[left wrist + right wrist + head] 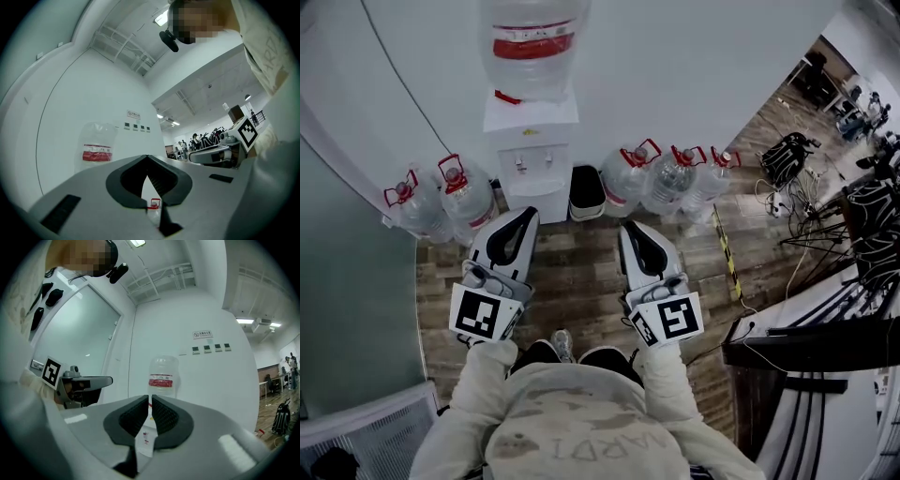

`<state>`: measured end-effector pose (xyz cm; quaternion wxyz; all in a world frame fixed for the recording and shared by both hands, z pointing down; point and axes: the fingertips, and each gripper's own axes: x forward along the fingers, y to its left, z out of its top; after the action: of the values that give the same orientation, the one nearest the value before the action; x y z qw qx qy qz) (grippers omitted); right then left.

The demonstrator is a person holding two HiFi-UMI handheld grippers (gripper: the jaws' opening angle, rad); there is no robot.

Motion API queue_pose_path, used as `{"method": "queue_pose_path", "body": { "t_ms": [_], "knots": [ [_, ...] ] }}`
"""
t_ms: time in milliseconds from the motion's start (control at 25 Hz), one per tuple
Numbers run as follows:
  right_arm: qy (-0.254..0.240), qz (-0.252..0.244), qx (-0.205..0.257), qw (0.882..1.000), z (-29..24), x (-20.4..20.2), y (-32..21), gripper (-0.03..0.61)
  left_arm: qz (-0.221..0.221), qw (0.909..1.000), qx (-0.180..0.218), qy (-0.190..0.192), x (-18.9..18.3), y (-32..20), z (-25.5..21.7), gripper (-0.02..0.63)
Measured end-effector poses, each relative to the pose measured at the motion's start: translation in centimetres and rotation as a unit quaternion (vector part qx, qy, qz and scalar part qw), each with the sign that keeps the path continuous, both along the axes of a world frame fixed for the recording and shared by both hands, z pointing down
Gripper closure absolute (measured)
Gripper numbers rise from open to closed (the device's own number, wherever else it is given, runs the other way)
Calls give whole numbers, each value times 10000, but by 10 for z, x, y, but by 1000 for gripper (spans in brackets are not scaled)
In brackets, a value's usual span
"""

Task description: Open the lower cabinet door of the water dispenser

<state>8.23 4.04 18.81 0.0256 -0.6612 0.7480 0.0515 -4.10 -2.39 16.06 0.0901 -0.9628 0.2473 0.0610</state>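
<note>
The white water dispenser (532,155) stands against the wall ahead, with a large clear bottle (532,37) with a red label on top. From above, its lower front is foreshortened and the cabinet door cannot be made out. My left gripper (523,215) points at the dispenser's base, jaws shut and empty. My right gripper (630,228) is level with it, a little to the right, and is also shut with nothing held. In the left gripper view the left gripper (146,156) has its tips meeting, with the bottle (97,147) to the left. In the right gripper view the right gripper (150,401) frames the bottle (163,376).
Spare water jugs (441,199) stand left of the dispenser, and more jugs (670,178) right of it. A black bin (586,192) sits beside the dispenser. Yellow-black tape (728,253) runs along the wooden floor. Bags and cables (787,159) lie at the right, and a dark desk (806,339) stands nearer.
</note>
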Motion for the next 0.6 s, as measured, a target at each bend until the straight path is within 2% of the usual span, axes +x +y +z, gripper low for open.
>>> {"method": "queue_pose_path", "body": {
  "t_ms": [600],
  "knots": [
    [20,-146,-127,9998,14,15,-58,548,-271,9995,-157,-11,5,-56,17,615]
  ]
}}
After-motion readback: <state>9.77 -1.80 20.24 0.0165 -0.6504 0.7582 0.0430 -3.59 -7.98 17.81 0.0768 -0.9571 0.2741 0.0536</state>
